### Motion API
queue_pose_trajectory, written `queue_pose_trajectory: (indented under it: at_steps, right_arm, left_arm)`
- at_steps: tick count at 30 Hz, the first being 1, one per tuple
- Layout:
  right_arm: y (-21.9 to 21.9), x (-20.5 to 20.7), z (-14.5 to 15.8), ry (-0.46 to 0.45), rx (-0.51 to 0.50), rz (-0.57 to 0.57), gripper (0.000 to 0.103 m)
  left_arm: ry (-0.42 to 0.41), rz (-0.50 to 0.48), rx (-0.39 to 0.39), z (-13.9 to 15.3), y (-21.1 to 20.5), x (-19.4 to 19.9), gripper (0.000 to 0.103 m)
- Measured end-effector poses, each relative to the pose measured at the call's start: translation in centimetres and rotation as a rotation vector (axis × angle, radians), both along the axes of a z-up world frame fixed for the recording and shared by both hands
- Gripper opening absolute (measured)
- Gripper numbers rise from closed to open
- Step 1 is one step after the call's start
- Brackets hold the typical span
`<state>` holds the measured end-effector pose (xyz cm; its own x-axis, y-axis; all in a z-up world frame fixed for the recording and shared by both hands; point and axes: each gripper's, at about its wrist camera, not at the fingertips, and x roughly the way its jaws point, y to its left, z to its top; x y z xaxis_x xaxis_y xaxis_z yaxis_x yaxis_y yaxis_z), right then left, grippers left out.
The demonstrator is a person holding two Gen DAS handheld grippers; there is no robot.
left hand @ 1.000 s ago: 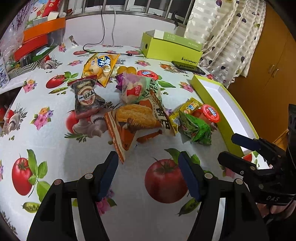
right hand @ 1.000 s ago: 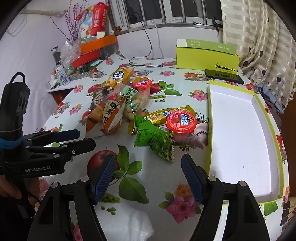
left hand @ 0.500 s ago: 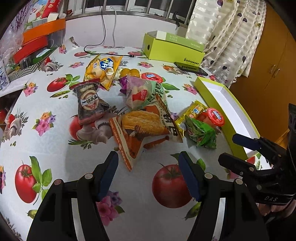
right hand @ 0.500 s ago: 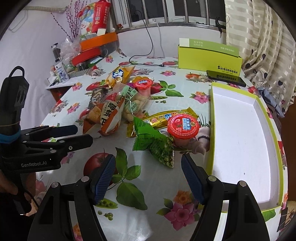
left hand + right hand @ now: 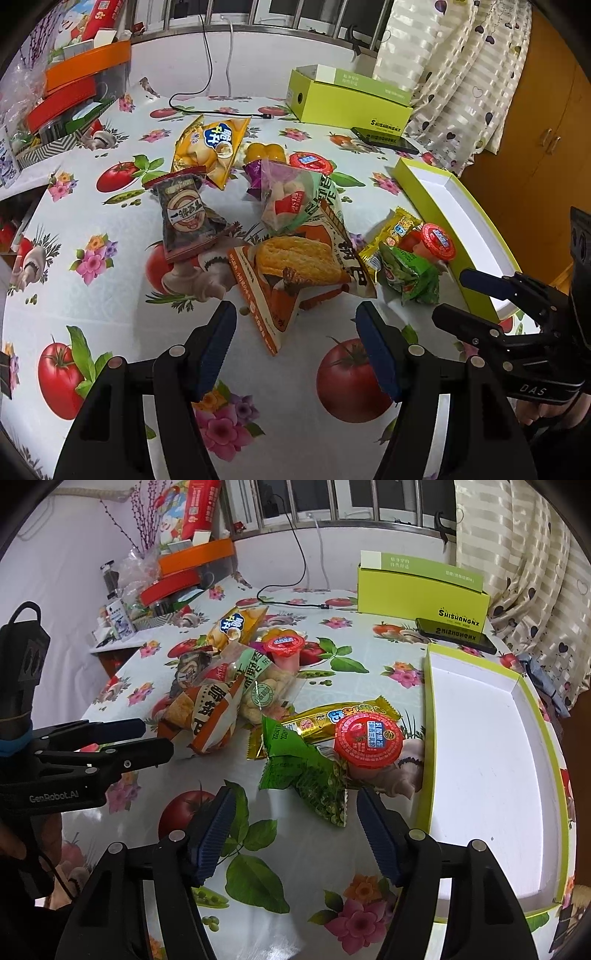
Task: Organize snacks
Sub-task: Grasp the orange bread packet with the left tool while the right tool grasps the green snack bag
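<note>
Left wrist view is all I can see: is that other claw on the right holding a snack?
Observer: No. Its own view shows the right gripper closing, its pads gripping nothing. Only the near corner of the green packet reaches its fingertips.
Operator: Is anything in the yellow-green tray yet?
Observer: No. The right view shows the tray's whole white floor, with no snacks on it.
Operator: How long is that gold wrapper?
Observer: The gold bar is long. It runs behind the green packet and the red-lidded cup.
</note>
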<state>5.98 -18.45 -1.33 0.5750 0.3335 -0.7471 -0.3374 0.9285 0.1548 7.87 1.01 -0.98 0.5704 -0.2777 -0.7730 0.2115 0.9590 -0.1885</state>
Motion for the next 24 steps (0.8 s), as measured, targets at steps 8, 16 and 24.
queue_pose_trajectory:
  at_steps: [8,16,24]
  right_arm:
    - [-0.1,0.2,-0.2,0.002,-0.001,0.005,0.068]
    - [-0.3,0.3,-0.3,0.005,-0.001,0.005,0.068]
    - [-0.4,-0.1,-0.1,-0.009,0.010,0.001,0.068]
  left_arm:
    - [-0.010,-0.005,0.024,0.3,-0.3,0.3,0.068]
    - [-0.021,-0.011,0.032,1.0,-0.6,0.1,0.068]
    - [-0.022,-0.007,0.021,1.7,-0.8,-0.5,0.068]
